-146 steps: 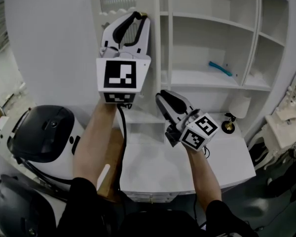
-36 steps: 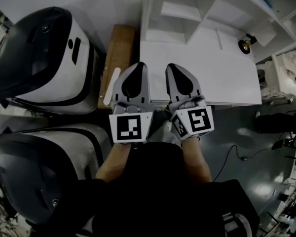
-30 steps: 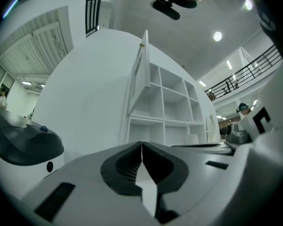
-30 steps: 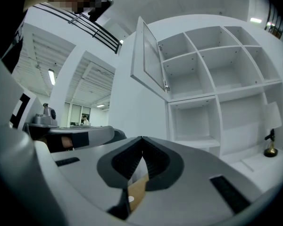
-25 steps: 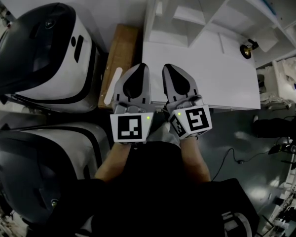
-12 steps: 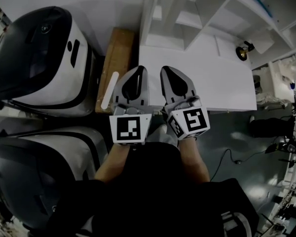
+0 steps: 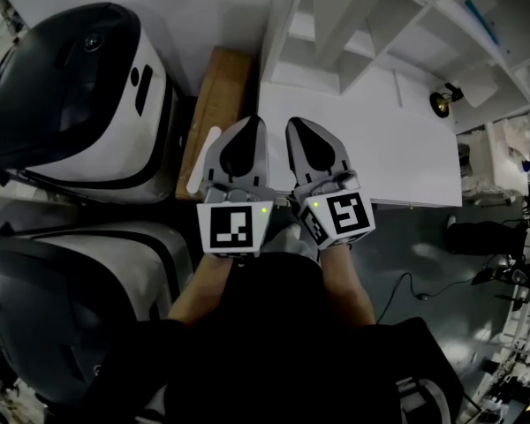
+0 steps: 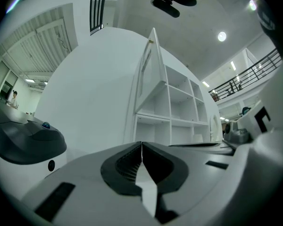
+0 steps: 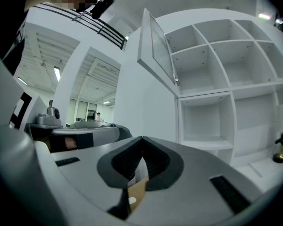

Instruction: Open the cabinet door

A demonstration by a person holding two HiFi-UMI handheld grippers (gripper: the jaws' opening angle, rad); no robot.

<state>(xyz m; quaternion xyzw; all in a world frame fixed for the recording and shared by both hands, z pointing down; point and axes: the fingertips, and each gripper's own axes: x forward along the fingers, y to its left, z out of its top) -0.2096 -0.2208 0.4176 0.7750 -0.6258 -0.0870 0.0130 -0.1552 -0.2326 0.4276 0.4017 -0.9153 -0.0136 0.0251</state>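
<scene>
The white cabinet (image 9: 217,84) has open shelf compartments, and its glazed door (image 9: 156,45) stands swung open at the upper left; the door (image 8: 147,62) shows edge-on in the left gripper view. Both grippers are held side by side close to my body, at the front edge of the white desk (image 7: 389,148). My left gripper (image 7: 246,123) is shut with nothing between its jaws, and so is my right gripper (image 7: 299,124). Neither touches the cabinet. The closed tips show as left gripper (image 8: 141,144) and right gripper (image 9: 142,138).
Two large black-and-white machines (image 7: 66,87) (image 7: 62,316) stand at the left. A wooden board (image 7: 219,104) with a white stick (image 7: 200,159) lies between them and the desk. A small brass lamp (image 7: 440,102) sits on the desk; cables (image 7: 406,285) lie on the floor.
Earlier the left gripper was raised at the cabinet door and the right hung over the desk; now both are drawn back to my body. Over the last second they barely shift.
</scene>
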